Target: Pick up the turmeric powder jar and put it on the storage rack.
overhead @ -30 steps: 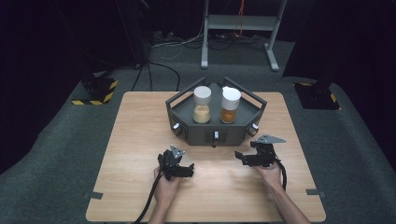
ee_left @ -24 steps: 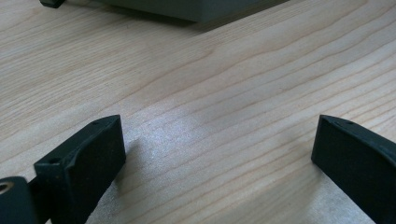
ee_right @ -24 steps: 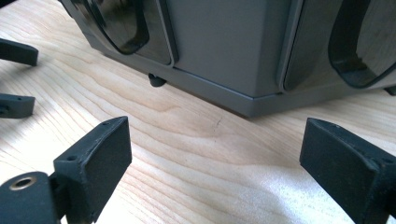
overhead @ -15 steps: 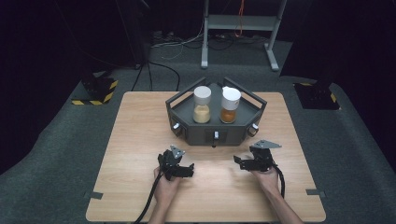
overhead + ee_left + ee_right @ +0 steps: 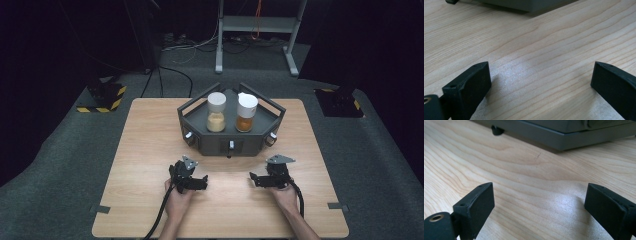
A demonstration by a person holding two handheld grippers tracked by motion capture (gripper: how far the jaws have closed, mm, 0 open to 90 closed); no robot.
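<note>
Two black claws, left claw (image 5: pixel 201 182) and right claw (image 5: pixel 256 180), rest spread and empty on one pale wooden bench (image 5: pixel 150 150). Ahead we count one dark grey angular tray (image 5: pixel 227 142) holding two white-capped clear jars (image 5: pixel 216 112), standing side by side.

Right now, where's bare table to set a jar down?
Free: wood left and right of the tray, and the strip between left gripper and right gripper. Crowded: tray interior, with the pale jar and amber jar.
</note>
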